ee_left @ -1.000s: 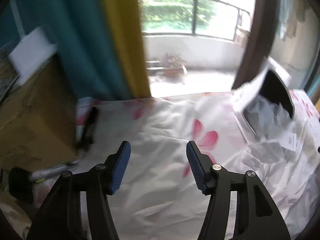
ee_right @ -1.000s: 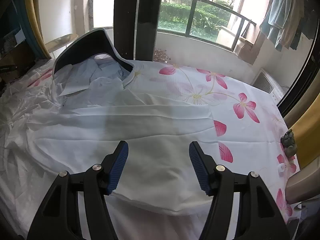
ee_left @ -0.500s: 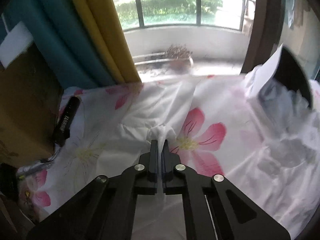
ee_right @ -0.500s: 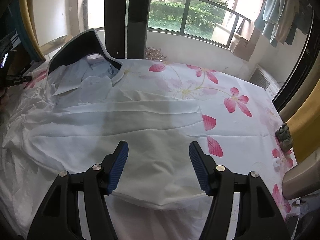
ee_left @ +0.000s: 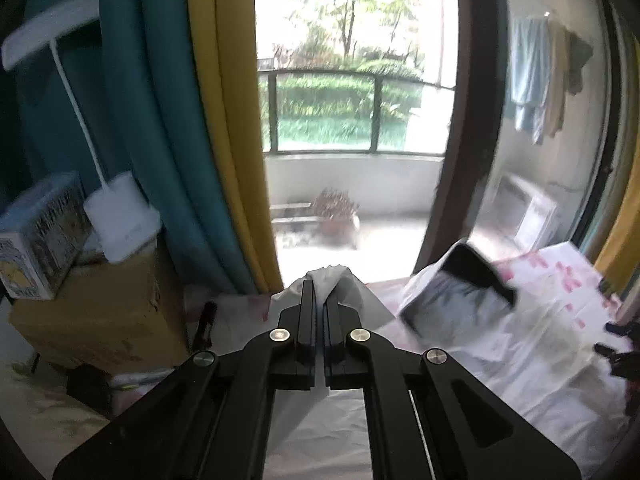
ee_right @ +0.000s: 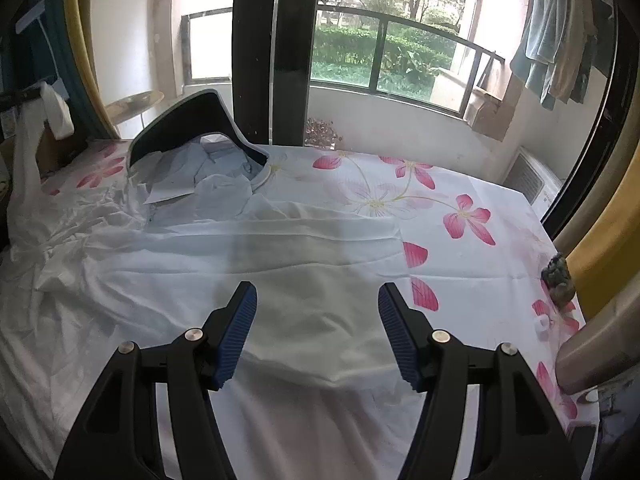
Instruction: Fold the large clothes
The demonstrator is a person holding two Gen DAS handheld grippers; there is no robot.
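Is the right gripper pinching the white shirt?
No, the right gripper has its fingers spread wide above the white shirt, with nothing between them.

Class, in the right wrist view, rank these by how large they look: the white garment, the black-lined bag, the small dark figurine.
1. White garment
2. Black-lined bag
3. Figurine
The gaps are wide, so nearness doesn't change the order.

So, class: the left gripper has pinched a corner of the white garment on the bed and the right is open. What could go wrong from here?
1. The left gripper holds only a small bunch of the white garment; it may slip out under the cloth's weight.
2. The light blue shirt overlaps the garment's edge and may be dragged along.
3. The right gripper is open above the cloth, so that side is unheld and may fold crooked.
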